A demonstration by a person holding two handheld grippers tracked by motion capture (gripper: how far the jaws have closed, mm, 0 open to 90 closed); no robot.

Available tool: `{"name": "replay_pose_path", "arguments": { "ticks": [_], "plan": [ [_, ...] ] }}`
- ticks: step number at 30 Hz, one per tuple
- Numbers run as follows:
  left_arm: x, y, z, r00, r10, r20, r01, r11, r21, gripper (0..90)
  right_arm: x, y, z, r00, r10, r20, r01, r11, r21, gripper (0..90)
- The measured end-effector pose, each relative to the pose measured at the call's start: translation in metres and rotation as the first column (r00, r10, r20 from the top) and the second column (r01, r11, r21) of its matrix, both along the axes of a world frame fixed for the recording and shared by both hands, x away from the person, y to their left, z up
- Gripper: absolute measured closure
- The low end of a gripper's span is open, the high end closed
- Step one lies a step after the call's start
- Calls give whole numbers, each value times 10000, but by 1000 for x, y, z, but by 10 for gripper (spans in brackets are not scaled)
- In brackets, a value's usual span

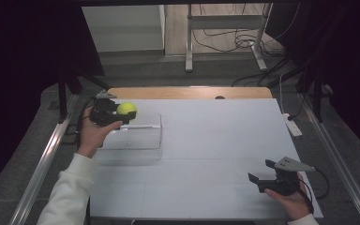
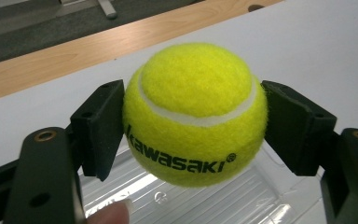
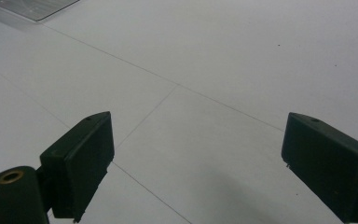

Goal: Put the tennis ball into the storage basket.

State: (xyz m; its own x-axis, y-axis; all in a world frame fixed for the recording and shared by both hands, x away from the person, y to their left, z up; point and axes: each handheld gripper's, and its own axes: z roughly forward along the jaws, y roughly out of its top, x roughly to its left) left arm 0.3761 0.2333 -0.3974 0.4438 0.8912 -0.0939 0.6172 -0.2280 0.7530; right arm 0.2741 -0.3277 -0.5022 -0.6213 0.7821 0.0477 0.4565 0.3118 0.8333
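From above, the left gripper (image 1: 122,114) held a yellow ball (image 1: 127,108) over the far left corner of a clear tray (image 1: 145,145) on the white table (image 1: 215,140), its jaws closed against the ball's sides; the right gripper (image 1: 263,171) rested near the table's front right corner, well apart from the tray, jaws spread and holding nothing. In the left gripper view, the ball (image 2: 196,114), marked "Kawasaki", sat clamped between both black pads (image 2: 100,126), above the tray (image 2: 242,200), with a fingertip (image 2: 114,214) at the bottom edge. In the right gripper view, the right gripper (image 3: 196,163) stood wide open over bare table (image 3: 214,60), the tray's corner (image 3: 32,7) at top left
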Motion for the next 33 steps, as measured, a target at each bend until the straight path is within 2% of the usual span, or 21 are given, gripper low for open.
{"name": "replay_pose_path", "arguments": {
  "ticks": [12, 33],
  "plan": [
    [9, 23, -14, 9968, 763, -226, -762, 9971, 45, 258, 0, 0, 0, 10000, -3, 21, 3, 10000, -12, 93],
    [9, 53, -26, 9886, 1413, -515, -1405, 9899, 199, 258, 0, 0, 0, 10000, -9, 13, 10, 10000, -20, 93]
  ]
}}
